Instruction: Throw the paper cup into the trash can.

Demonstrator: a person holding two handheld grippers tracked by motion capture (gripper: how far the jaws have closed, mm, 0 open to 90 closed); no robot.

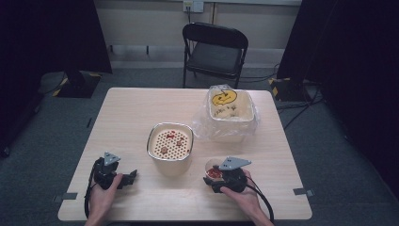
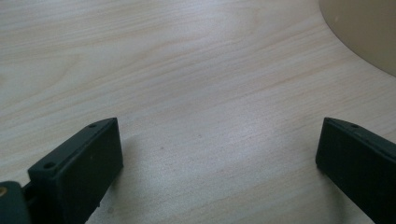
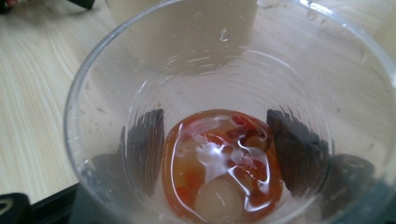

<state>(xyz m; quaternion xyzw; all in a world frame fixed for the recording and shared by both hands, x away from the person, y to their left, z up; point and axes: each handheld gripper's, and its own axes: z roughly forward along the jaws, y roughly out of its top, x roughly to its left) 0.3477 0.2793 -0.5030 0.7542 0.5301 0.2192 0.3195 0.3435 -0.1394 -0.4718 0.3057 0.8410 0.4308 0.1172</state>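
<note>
Near the table's (image 1: 141,108) front left corner the left hand (image 1: 102,195) holds the left gripper (image 1: 129,178) low over the wood, pointing right. In the left gripper view its jaws stand wide apart, released, with bare table between them and a curve of the beige pot's (image 2: 369,32) wall at the upper right.

That pot (image 1: 170,149) stands at the middle of the table, nearer the front edge. A perforated strainer (image 1: 170,139) sits in its top, with a few red and brown bits lying on the holes.

Right of the pot, near the front edge, the right hand (image 1: 240,190) holds the right gripper (image 1: 210,181), which is clenched on a clear cup (image 1: 214,169). In the right gripper view the cup (image 3: 224,93) is seen from above, both black jaws showing through its wall at either side. At its bottom lies a little amber liquid (image 3: 222,163) with red pieces and a pale round fruit (image 3: 217,200). Drops cling to the inner wall.

Toward the back right corner stands a bin (image 1: 230,115) lined with a clear plastic bag, a yellow scrap (image 1: 223,98) and pale matter inside it.

Beyond the back edge, a black folding chair (image 1: 214,52) stands on the grey floor.
</note>
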